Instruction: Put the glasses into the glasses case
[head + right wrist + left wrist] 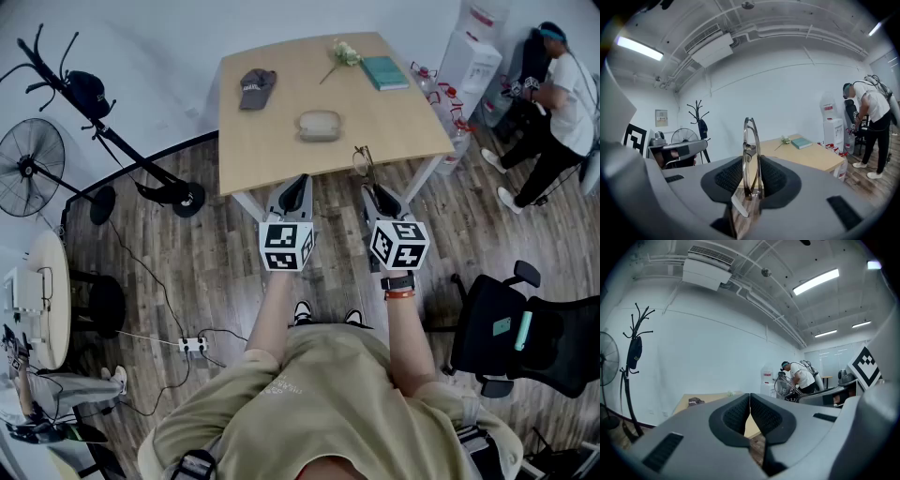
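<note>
A closed, oval, beige glasses case (320, 125) lies in the middle of the wooden table (272, 159). My right gripper (372, 190) hovers just off the table's near edge, shut on a pair of folded metal-framed glasses (363, 159). In the right gripper view the glasses (751, 150) stand upright, pinched between the pads of the right gripper (752, 174). My left gripper (298, 184) is held beside it, also short of the table edge. Seen in the left gripper view, the left gripper (750, 401) has its pads touching, with nothing between them.
On the table's far side lie a dark cap (255, 87), a flower (343, 54) and a teal book (384, 72). A coat rack (103, 122) and fan (28, 169) stand left. A person (553, 103), a water dispenser (473, 61) and an office chair (525, 337) are right.
</note>
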`<control>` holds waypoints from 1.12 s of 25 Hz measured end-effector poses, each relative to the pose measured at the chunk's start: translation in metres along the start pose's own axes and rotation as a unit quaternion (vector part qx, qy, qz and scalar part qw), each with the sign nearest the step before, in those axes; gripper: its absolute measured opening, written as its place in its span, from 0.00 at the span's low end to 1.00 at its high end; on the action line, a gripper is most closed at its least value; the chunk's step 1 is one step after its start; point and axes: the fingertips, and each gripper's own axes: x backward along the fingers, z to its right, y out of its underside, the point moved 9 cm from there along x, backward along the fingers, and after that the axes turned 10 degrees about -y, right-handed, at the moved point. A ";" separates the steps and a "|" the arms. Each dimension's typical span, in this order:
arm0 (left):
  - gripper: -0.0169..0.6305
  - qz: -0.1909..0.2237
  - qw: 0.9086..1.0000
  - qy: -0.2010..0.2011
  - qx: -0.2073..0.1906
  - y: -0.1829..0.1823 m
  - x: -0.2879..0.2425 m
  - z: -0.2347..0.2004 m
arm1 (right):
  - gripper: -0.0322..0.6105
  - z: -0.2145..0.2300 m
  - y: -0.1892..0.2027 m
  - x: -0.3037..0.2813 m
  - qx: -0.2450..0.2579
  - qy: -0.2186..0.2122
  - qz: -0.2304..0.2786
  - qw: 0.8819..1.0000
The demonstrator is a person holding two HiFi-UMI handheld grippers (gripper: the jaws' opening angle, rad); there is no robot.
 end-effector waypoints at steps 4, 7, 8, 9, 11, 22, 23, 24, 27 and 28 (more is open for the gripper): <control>0.06 -0.005 1.000 -0.004 -0.002 0.002 -0.007 0.023 | 0.23 0.020 -0.001 0.013 -0.007 0.001 0.005 1.000; 0.06 -0.008 1.000 -0.012 -0.008 0.006 -0.006 0.043 | 0.23 0.038 0.001 0.026 -0.020 -0.006 0.009 1.000; 0.06 -0.009 1.000 -0.014 -0.015 0.009 -0.005 0.051 | 0.23 0.044 0.003 0.031 -0.023 -0.010 0.010 1.000; 0.06 -0.010 1.000 -0.017 -0.023 0.012 -0.004 0.059 | 0.23 0.050 0.005 0.035 -0.027 -0.013 0.011 0.999; 0.06 -0.016 0.999 -0.018 -0.033 0.019 -0.005 0.071 | 0.23 0.061 0.008 0.037 -0.036 -0.020 0.013 0.999; 0.06 -0.032 0.998 -0.038 0.044 0.048 -0.073 0.051 | 0.23 0.096 0.016 -0.040 -0.052 -0.067 -0.054 0.995; 0.06 -0.031 0.998 -0.036 0.047 0.050 -0.086 0.043 | 0.23 0.101 0.016 -0.055 -0.050 -0.067 -0.064 0.994; 0.06 -0.030 0.998 -0.033 0.048 0.051 -0.099 0.034 | 0.23 0.105 0.015 -0.071 -0.050 -0.067 -0.070 0.994; 0.06 -0.028 0.998 -0.023 0.043 0.047 -0.147 0.000 | 0.23 0.117 0.000 -0.123 -0.052 -0.064 -0.074 0.994; 0.06 -0.028 0.999 -0.020 0.042 0.044 -0.164 -0.011 | 0.23 0.120 -0.006 -0.139 -0.049 -0.063 -0.078 0.994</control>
